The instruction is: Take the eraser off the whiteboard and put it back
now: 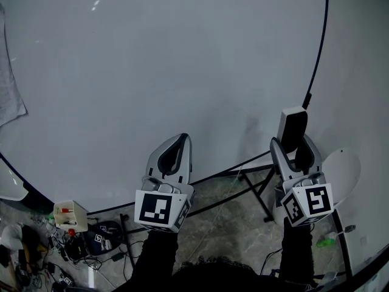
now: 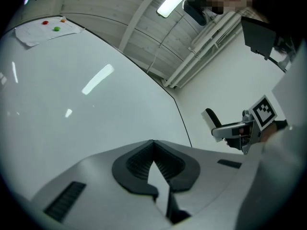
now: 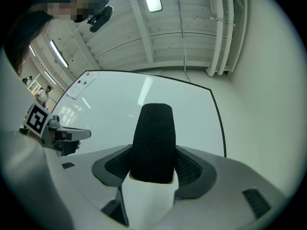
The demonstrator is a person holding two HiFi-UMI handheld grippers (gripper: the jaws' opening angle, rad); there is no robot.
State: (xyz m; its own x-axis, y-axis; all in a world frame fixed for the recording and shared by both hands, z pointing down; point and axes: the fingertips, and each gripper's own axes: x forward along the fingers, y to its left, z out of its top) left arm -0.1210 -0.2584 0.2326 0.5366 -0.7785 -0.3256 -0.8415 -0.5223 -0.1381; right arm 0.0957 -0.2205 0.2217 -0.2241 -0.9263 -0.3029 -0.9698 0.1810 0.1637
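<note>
The big whiteboard (image 1: 152, 72) fills most of the head view. My right gripper (image 1: 295, 145) is shut on the eraser (image 1: 292, 128), a white block with a black felt face, which stands up out of the jaws near the board's lower right edge. In the right gripper view the eraser (image 3: 153, 143) sits between the two fingers with its felt face toward the camera. Whether it touches the board I cannot tell. My left gripper (image 1: 181, 140) is held in front of the board's lower middle, its jaws shut with nothing between them; the tips meet in the left gripper view (image 2: 153, 142).
A sheet of paper (image 2: 45, 28) with small magnets hangs at the board's far corner. A grey cloth (image 1: 9, 90) hangs at the left edge. Below the board are the stand's black legs (image 1: 261, 190), a white box (image 1: 70, 215) amid cables, and a white round object (image 1: 343, 169).
</note>
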